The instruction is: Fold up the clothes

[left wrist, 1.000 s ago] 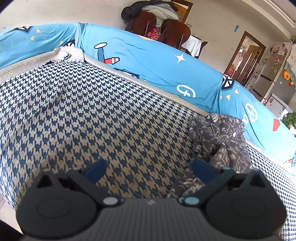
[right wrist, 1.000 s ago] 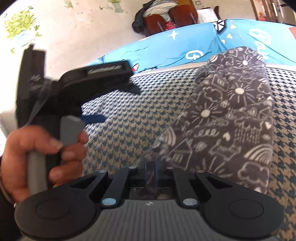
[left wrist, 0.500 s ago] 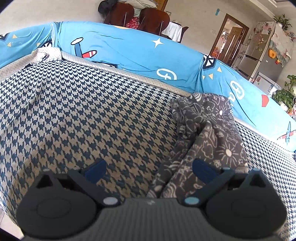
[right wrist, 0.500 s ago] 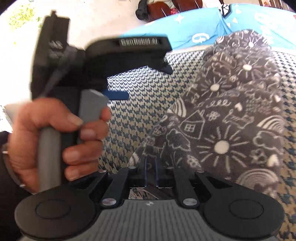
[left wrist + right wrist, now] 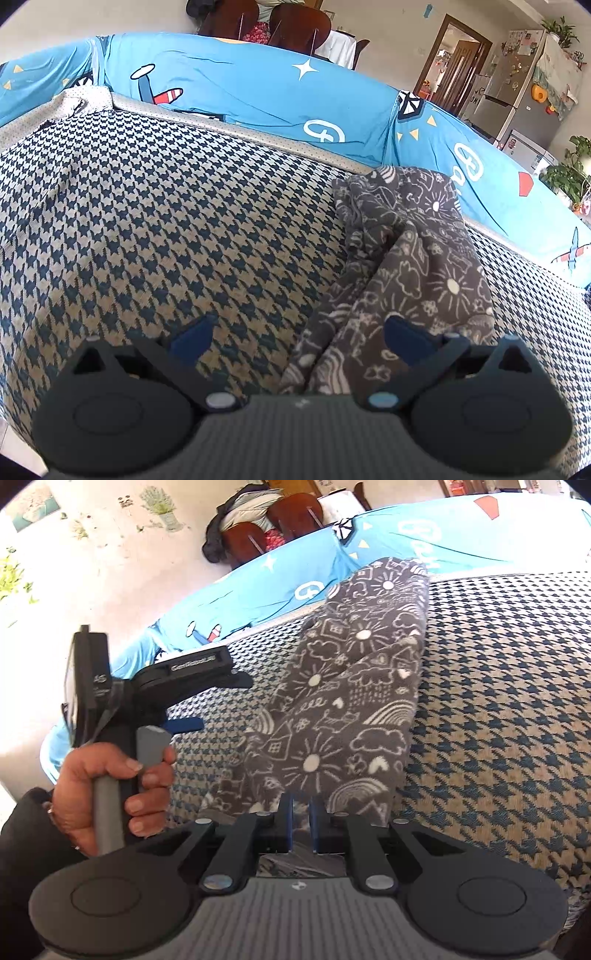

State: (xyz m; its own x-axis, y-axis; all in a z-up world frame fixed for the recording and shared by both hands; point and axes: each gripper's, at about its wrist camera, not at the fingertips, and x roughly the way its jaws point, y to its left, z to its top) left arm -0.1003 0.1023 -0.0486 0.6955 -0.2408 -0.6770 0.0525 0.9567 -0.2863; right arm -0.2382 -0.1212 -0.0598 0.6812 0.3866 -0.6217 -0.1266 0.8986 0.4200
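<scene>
A dark grey garment (image 5: 354, 686) printed with white doodles lies as a long folded strip on the houndstooth cover (image 5: 498, 686). My right gripper (image 5: 301, 823) is shut on its near end, the cloth pinched between the blue pads. In the left wrist view the same garment (image 5: 417, 266) runs from the sofa back down toward the camera. My left gripper (image 5: 299, 338) is open, its blue fingertips (image 5: 402, 338) wide apart, the right one over the cloth and the left one over bare cover. The left gripper (image 5: 184, 725) also shows in the right wrist view, held by a hand (image 5: 110, 782).
The houndstooth cover (image 5: 155, 221) spreads over the seat. Behind it rises a blue cartoon-print sofa back (image 5: 258, 92). Brown chairs (image 5: 280, 22), a doorway (image 5: 458, 62) and a fridge (image 5: 524, 92) stand beyond; a potted plant (image 5: 569, 173) is at far right.
The right gripper has swung sideways with the garment's end still pinched. In the left wrist view the garment has come nearer to the middle, between the open fingers. The left gripper stays open.
</scene>
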